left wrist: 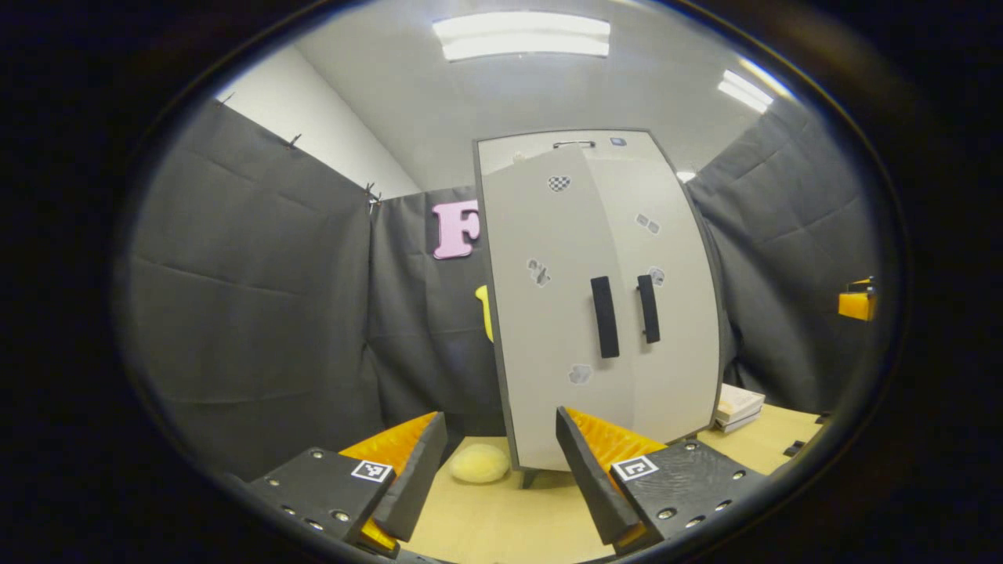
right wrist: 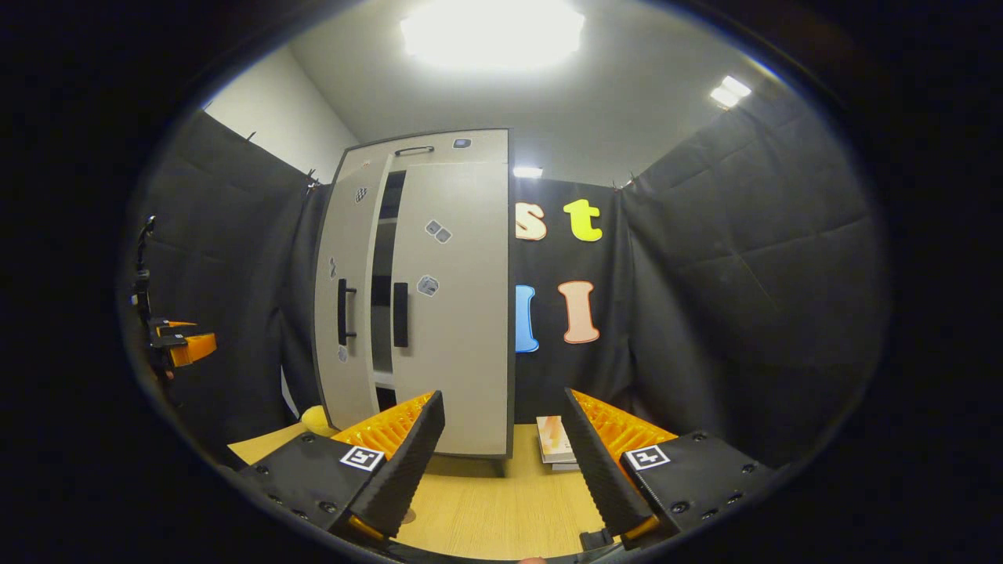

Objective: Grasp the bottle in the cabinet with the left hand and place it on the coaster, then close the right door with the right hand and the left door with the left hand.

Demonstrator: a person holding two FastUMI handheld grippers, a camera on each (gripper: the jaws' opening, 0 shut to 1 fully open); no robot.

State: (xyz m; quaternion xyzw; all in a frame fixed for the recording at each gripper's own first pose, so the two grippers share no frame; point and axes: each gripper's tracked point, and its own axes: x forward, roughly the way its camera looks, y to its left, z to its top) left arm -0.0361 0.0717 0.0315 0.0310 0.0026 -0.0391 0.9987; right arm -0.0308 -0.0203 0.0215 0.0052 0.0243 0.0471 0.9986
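Note:
A tall grey cabinet (left wrist: 595, 313) stands on the wooden table (left wrist: 501, 525), with two black handles side by side. In the right gripper view its left door (right wrist: 345, 298) stands ajar, and a dark gap (right wrist: 384, 313) shows shelves; what is inside is hidden. The right door (right wrist: 454, 298) lies flat against the front. A pale yellow round pad (left wrist: 479, 462) lies on the table by the cabinet's left foot. My left gripper (left wrist: 498, 415) is open and empty, short of the cabinet. My right gripper (right wrist: 502, 395) is open too, facing the right door.
A small stack of books (right wrist: 555, 442) lies on the table right of the cabinet (right wrist: 415, 298), also seen as books (left wrist: 736, 407) in the left gripper view. The other gripper (right wrist: 184, 345) hangs far left. Black cloth walls close the booth on all sides.

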